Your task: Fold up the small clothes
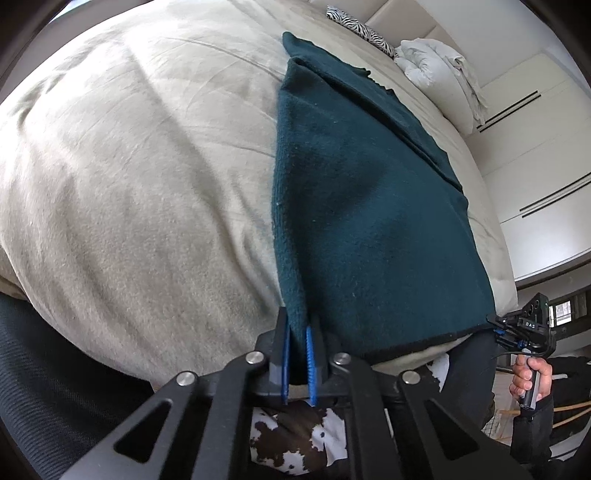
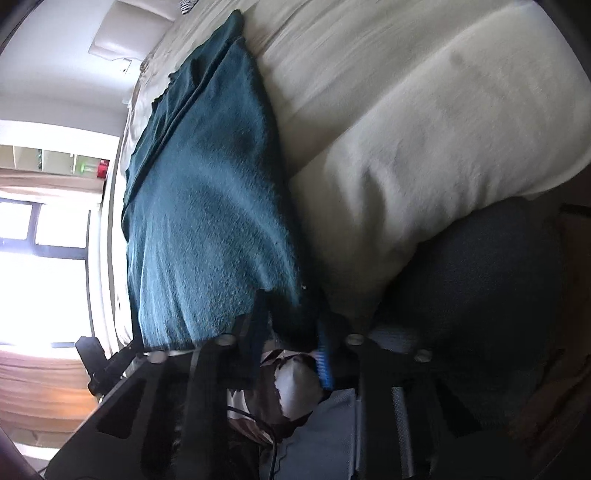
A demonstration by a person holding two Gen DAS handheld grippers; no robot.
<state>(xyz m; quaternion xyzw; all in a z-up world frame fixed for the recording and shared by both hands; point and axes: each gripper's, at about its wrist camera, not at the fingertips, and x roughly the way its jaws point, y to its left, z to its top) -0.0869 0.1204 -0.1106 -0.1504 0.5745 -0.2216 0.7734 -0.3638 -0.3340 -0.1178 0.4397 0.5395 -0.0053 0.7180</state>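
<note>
A dark teal knitted cloth (image 1: 369,206) lies lengthwise on the beige bed cover (image 1: 147,166), folded over with a second layer showing along its right side. My left gripper (image 1: 297,332) is shut on the cloth's near left corner, its blue pads pinching the fabric. My right gripper shows at the far right of the left wrist view (image 1: 498,328), at the cloth's near right corner. In the right wrist view the cloth (image 2: 207,206) runs away from my right gripper (image 2: 291,325), whose jaws hold its near corner. The right wrist view is blurred.
A white duvet bundle (image 1: 436,62) and a zebra-print pillow (image 1: 362,29) sit at the bed's far end. White cupboards (image 1: 535,147) stand to the right. A cow-print fabric (image 1: 295,443) lies below the gripper. A bright window (image 2: 37,258) is on the left.
</note>
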